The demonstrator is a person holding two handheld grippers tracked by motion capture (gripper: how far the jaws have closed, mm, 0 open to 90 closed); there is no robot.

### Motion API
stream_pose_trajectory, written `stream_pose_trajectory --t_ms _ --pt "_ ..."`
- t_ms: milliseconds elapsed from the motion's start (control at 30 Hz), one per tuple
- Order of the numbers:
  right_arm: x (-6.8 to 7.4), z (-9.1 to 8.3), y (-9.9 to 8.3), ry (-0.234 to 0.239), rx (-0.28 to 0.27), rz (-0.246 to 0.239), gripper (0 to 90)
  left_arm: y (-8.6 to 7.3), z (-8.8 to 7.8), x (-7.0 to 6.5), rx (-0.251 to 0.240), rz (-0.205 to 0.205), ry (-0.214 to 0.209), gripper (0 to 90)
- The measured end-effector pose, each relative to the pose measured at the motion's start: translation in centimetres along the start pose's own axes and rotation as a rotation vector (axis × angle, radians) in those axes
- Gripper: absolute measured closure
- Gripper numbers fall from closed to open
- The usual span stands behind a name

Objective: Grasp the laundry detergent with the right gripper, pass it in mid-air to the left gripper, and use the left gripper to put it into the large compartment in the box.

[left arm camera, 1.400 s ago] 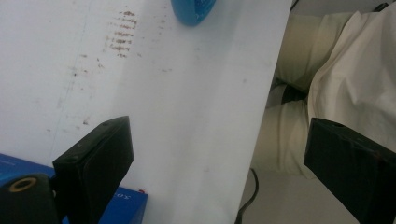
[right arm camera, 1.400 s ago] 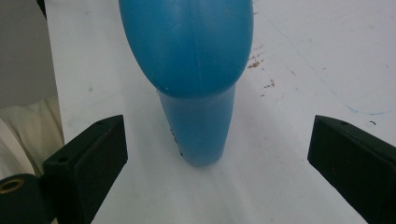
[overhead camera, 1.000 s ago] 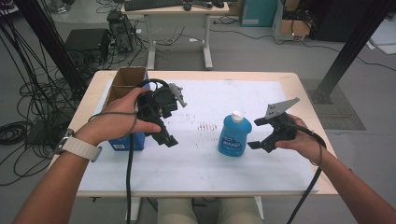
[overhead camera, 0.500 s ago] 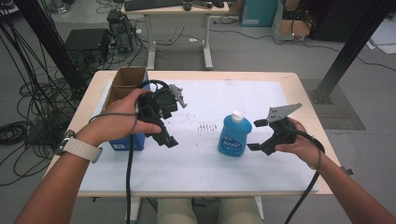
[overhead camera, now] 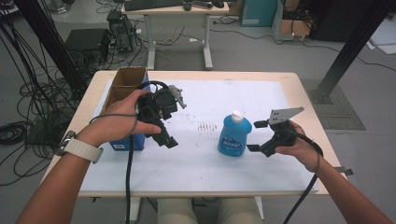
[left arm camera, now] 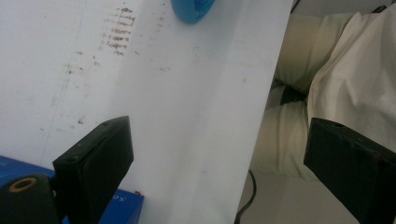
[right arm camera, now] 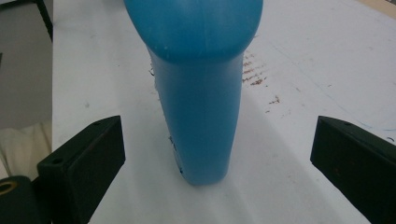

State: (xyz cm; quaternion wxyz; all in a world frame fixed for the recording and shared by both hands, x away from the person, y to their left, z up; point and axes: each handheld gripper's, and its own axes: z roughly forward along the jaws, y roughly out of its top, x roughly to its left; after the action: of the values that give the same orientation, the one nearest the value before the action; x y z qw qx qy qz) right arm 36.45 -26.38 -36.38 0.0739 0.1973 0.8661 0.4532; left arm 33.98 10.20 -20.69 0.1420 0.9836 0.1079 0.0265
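A blue bottle (overhead camera: pixel 234 135) with a white cap stands upright on the white table sheet (overhead camera: pixel 205 163), right of centre. My right gripper (overhead camera: pixel 256 136) is just to its right, open, with its jaws aimed at the bottle's side. In the right gripper view the bottle (right arm camera: pixel 201 93) stands between the spread jaws of the right gripper (right arm camera: pixel 217 140), touching neither. My left gripper (overhead camera: pixel 164 125) is held above the sheet at the left, open and empty. In the left gripper view the left gripper (left arm camera: pixel 219 149) spans the table's front edge and the person's lap, with the bottle's base (left arm camera: pixel 191 8) at the top.
A blue box (overhead camera: pixel 127 140) with open cardboard compartments (overhead camera: pixel 127 80) sits at the table's left, under the left hand; its corner (left arm camera: pixel 116 205) shows by the left jaw. Brown smudges (overhead camera: pixel 208 126) mark the sheet's middle. Cables trail off the front edge.
The right gripper has sunk a little beside the bottle, still open. The left hand and gripper have hardly moved.
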Motion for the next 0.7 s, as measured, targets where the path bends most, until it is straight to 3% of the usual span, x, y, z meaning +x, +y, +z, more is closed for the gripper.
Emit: stream_pose_trajectory --t_ms 700 --pt "0.09 0.3 -0.55 0.005 -0.011 0.001 2.8 0.06 0.04 0.01 -0.001 0.001 -0.002 8.5"
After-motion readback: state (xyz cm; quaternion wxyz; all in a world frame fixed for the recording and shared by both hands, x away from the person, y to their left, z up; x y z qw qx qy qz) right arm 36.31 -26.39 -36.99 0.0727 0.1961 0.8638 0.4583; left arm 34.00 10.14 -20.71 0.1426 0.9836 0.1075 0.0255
